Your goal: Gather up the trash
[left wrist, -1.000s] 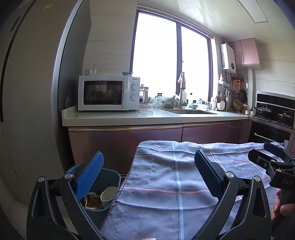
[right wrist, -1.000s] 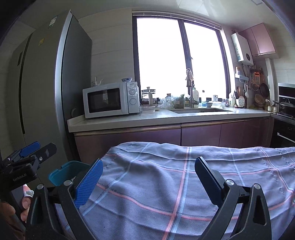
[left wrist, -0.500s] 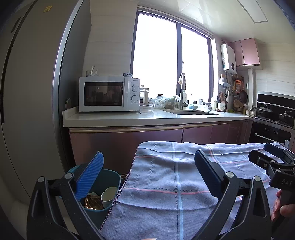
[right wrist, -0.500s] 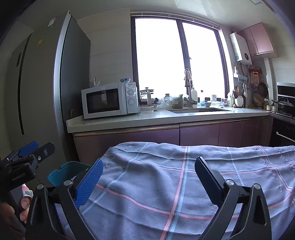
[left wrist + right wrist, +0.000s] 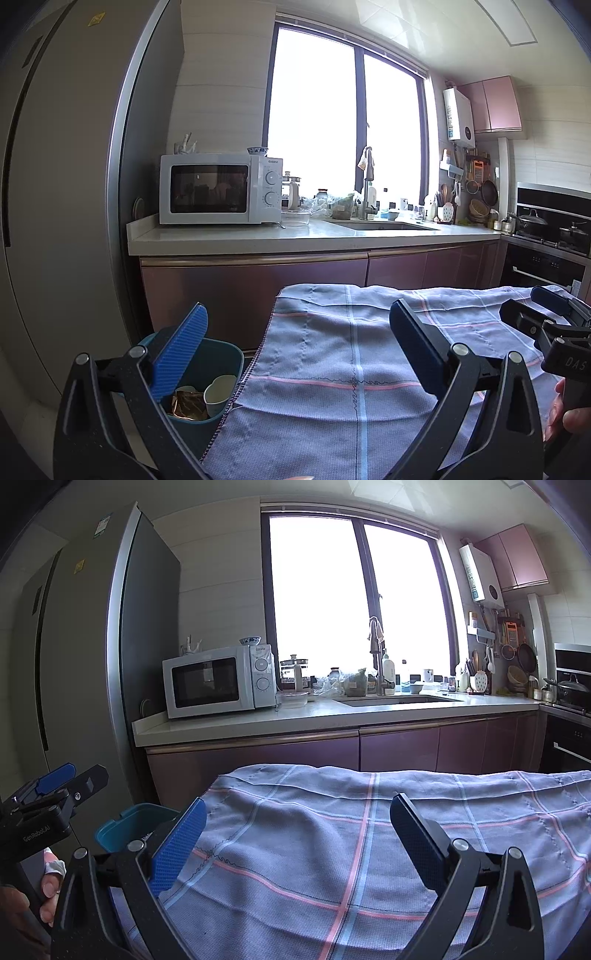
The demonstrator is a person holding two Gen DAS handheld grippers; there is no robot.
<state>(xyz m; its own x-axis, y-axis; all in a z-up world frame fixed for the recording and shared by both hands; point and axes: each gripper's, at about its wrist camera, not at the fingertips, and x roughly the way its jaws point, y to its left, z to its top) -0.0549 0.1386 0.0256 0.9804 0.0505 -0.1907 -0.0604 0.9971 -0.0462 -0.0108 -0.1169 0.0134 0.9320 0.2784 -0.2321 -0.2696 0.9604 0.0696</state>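
Right, the teal bin (image 5: 225, 354) sits on the floor at the cloth's (image 5: 351, 369) left edge, handy for drops, with a paper cup (image 5: 218, 393) and what looks like a crumpled wrapper (image 5: 186, 404) inside. We hold the left gripper (image 5: 295, 349) and right gripper (image 5: 295, 836) spread wide, empty, above bare cloth.
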